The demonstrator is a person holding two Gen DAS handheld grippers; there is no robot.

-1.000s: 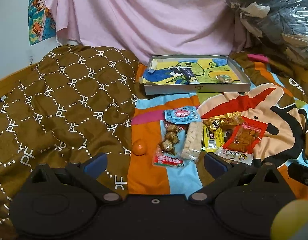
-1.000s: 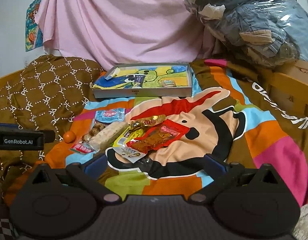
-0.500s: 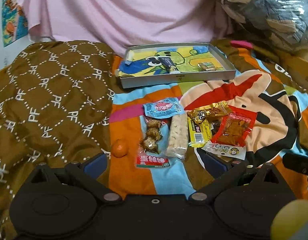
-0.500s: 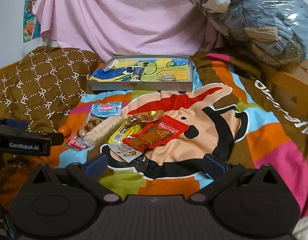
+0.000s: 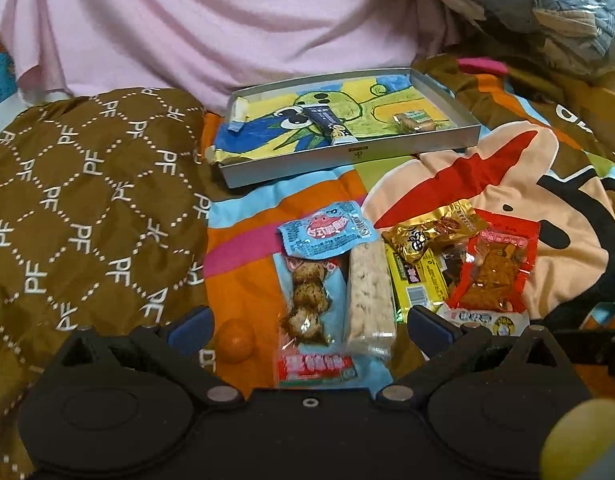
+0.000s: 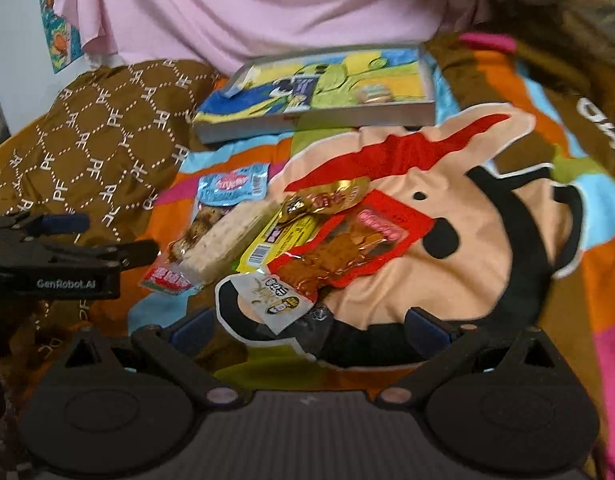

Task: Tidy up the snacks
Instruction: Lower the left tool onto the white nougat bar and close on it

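Note:
Several snack packets lie in a pile on the colourful bedspread: a blue packet [image 5: 327,231], a clear pack of brown balls [image 5: 309,304], a white rice bar [image 5: 369,296], a yellow bar [image 5: 417,284], a gold packet [image 5: 431,234], a red packet [image 5: 497,266] and a small white packet [image 6: 269,294]. A small orange fruit [image 5: 234,340] lies left of them. A grey tray [image 5: 347,156] with a cartoon lining stands beyond and holds a dark packet [image 5: 325,120] and a small wrapped snack [image 5: 413,120]. My left gripper [image 5: 309,326] is open and empty, low over the near end of the pile. My right gripper [image 6: 309,326] is open and empty just before the white packet.
A brown quilted blanket [image 5: 79,208] is heaped on the left. A pink sheet [image 5: 227,20] hangs behind the tray. Plastic-wrapped bedding [image 5: 547,12] is stacked at the back right. My left gripper also shows from the side in the right wrist view [image 6: 63,256].
Both grippers have moved forward and lower toward the snack pile, which now looks larger. The snacks and tray have not moved. Both grippers stay open.

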